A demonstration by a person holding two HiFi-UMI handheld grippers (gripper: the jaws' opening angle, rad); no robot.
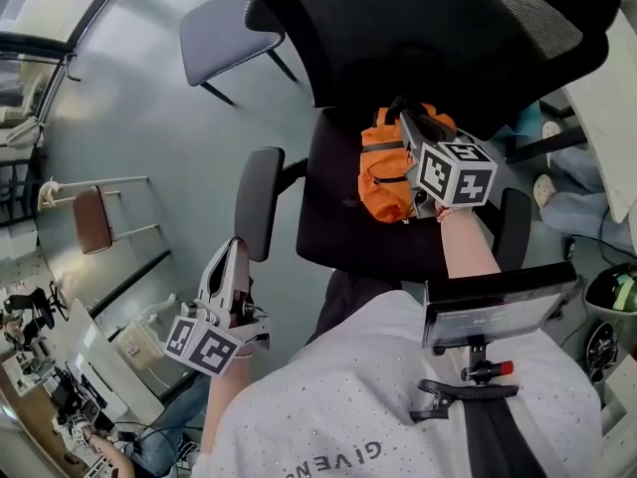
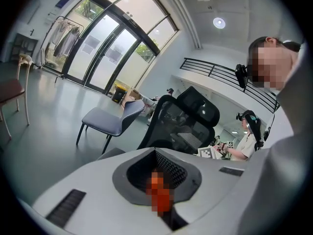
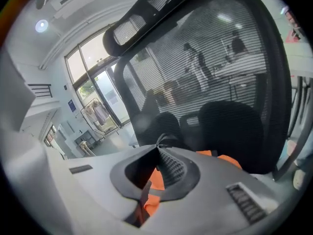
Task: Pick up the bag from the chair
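Orange bag [image 1: 383, 172] sits on seat of black office chair [image 1: 338, 229], close to the backrest. R tool [image 1: 406, 118] is at the bag's top, jaws closed tight w/ a dark strap loop [image 3: 164, 140] pinched at the tips; orange fabric shows thru the gap behind them in the right gripper view. L tool [image 1: 236, 247] is low, just beside the chair's armrest [image 1: 259, 202], well apart from the bag, jaws together w/ nothing in them. Grey chair [image 1: 224, 33] stands further off on the floor
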